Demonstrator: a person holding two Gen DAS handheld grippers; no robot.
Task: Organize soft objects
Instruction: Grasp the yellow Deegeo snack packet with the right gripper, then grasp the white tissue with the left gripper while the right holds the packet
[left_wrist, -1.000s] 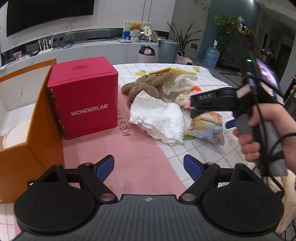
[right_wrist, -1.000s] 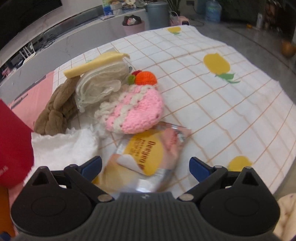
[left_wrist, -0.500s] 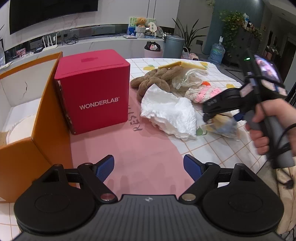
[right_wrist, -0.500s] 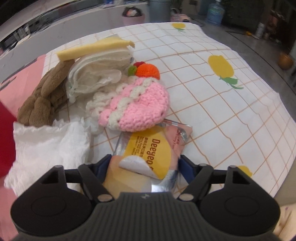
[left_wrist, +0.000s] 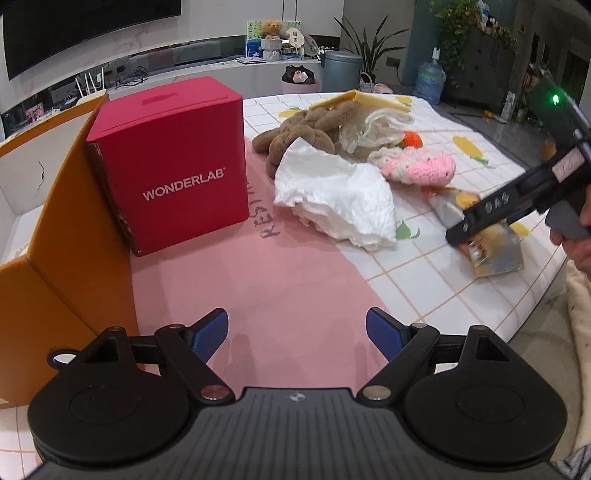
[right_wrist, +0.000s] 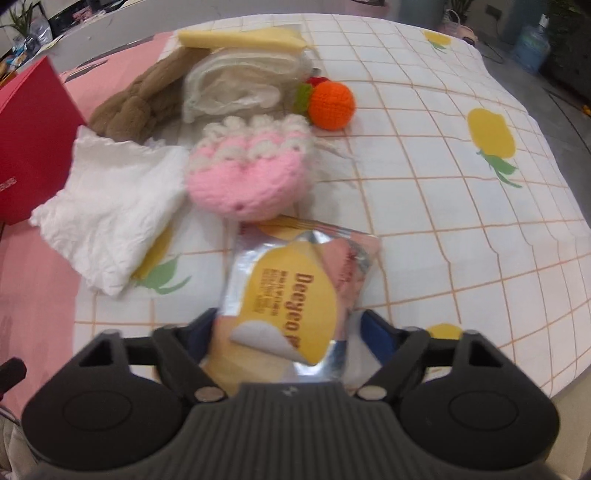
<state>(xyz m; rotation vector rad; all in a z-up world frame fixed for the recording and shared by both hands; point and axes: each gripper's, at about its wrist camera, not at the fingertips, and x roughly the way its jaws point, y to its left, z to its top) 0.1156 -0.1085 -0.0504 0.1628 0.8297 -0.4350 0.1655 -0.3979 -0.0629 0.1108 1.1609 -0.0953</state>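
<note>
The table (left_wrist: 424, 280) carries a white checked cloth with yellow fruit prints, and a pink mat (left_wrist: 258, 288) covers its left part. At nine o'clock in the left wrist view stands an open orange box (left_wrist: 74, 229), its near wall touching a red box (left_wrist: 173, 162) printed WONDERLAB, which sits on the pink mat at eleven o'clock.

The soft things lie in a heap from twelve to two o'clock in the left view. A crumpled white cloth (left_wrist: 340, 199) is nearest, at the mat's edge. Behind it lies a brown plush braid (left_wrist: 299, 133), and beside that a cream mesh bundle (right_wrist: 240, 85) with a yellow foam slab (right_wrist: 240, 37) resting on top. A pink and white crochet piece (right_wrist: 247, 173) lies just right of the white cloth, and an orange crochet ball (right_wrist: 330, 105) sits just beyond it, at one o'clock in the right view.

The right gripper (right_wrist: 286, 330) holds a silver and yellow snack packet (right_wrist: 295, 295); its fingers are narrowed onto the packet's near end at six o'clock. In the left view the packet shows at three o'clock, near the table's right edge. The left gripper (left_wrist: 297, 332) hangs over the pink mat at six o'clock, its blue fingers (left_wrist: 208, 332) spread wide with nothing between them.
</note>
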